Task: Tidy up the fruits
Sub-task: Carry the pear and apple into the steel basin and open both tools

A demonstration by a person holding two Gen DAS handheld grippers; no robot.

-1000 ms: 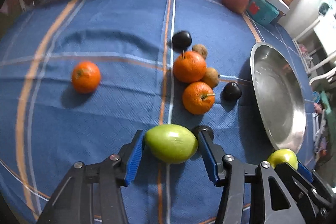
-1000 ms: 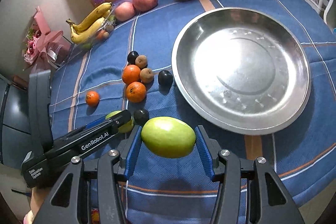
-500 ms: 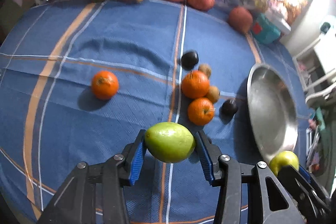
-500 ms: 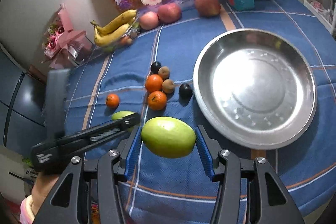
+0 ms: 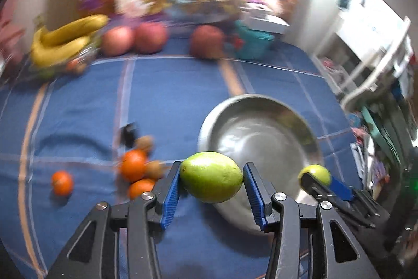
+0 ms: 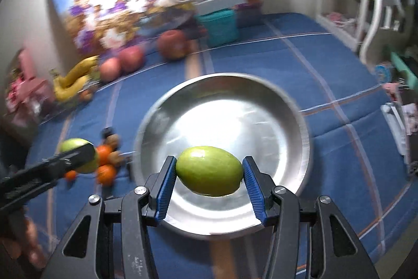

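Right wrist view: right gripper (image 6: 209, 175) jaws pinch a mango (image 6: 209, 174) over the pan (image 6: 287, 122); left gripper (image 5: 211, 178) jaws pinch another mango (image 5: 211, 177). No readable writing shows.

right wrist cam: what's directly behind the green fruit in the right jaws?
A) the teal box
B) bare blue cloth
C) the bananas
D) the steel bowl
D: the green fruit held by the right gripper shows against the inside of the steel bowl; the bananas and teal box lie far behind.
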